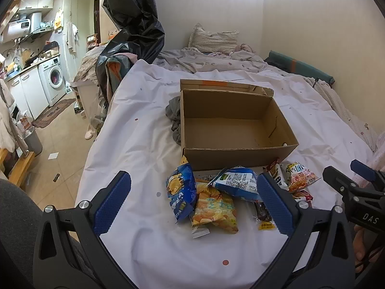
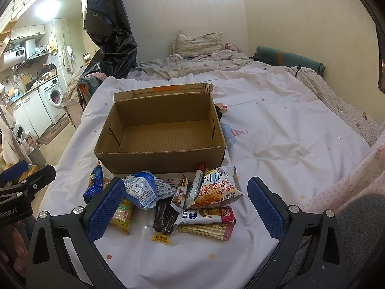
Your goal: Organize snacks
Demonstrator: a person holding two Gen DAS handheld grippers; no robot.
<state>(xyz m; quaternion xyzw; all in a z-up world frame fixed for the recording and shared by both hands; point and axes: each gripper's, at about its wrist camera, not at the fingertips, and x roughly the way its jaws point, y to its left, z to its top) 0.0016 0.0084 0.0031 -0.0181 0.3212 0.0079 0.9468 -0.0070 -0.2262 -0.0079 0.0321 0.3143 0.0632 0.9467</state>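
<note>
We take the cardboard box [image 1: 231,125] as our landmark: it sits open and empty on the white bedsheet [image 1: 144,144]. The snacks lie in a loose pile on the sheet just in front of its near wall. From the left wrist camera we see a blue packet [image 1: 180,192] at the box's near left corner, a yellow-orange chip bag [image 1: 214,210] touching it, and a blue-and-white pouch [image 1: 237,183] close under the wall. From the right wrist camera we see an orange-and-white bag [image 2: 217,186] by the box's near right corner, a dark sausage pack [image 2: 164,216] and a red-edged bar [image 2: 207,215] further out. Our left gripper [image 1: 192,202] hangs over the pile with its jaws wide apart, holding nothing. Our right gripper [image 2: 186,209] does likewise, jaws spread and empty. A grey cloth [image 1: 175,118] lies bunched against the box's left wall.
</note>
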